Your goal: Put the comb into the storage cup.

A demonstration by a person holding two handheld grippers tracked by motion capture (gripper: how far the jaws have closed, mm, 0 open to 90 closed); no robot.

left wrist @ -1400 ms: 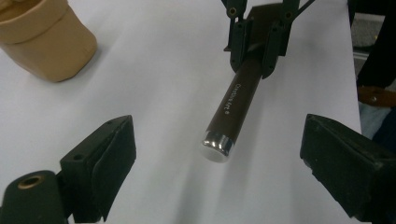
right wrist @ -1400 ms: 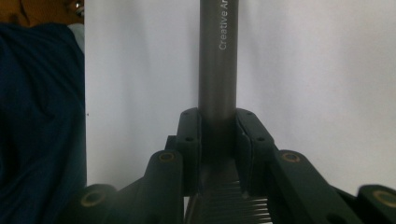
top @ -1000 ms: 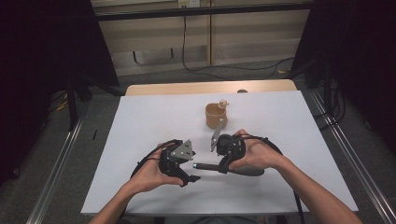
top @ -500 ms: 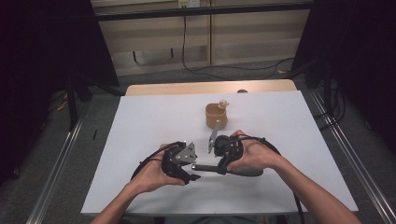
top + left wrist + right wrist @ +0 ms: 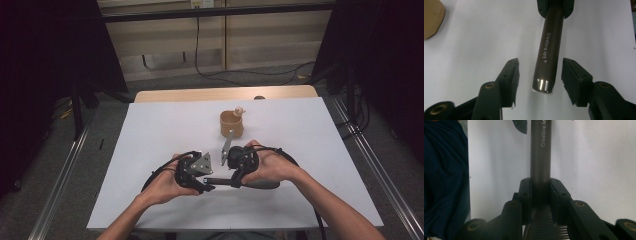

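A dark brown cylindrical handle [image 5: 540, 150] printed "Creative Art" lies level just above the white table [image 5: 150, 135]. My right gripper [image 5: 540, 186] is shut on it near one end. The other end, tipped with a silver metal ring [image 5: 543, 85], sits between the jaws of my left gripper [image 5: 540, 72], which is open with a gap on both sides. In the high view the two grippers face each other, the left gripper [image 5: 206, 186] and the right gripper [image 5: 234, 181], with the handle [image 5: 220, 180] bridging them.
A small tan wooden cup [image 5: 231, 124] with a knob at its rim stands just beyond the right hand; its edge [image 5: 431, 17] also shows in the left gripper view. Dark blue cloth [image 5: 444, 182] is at the left of the right gripper view.
The left gripper has edged slightly right, toward the handle's ringed end. The right gripper has kept hold of the handle and barely moved.
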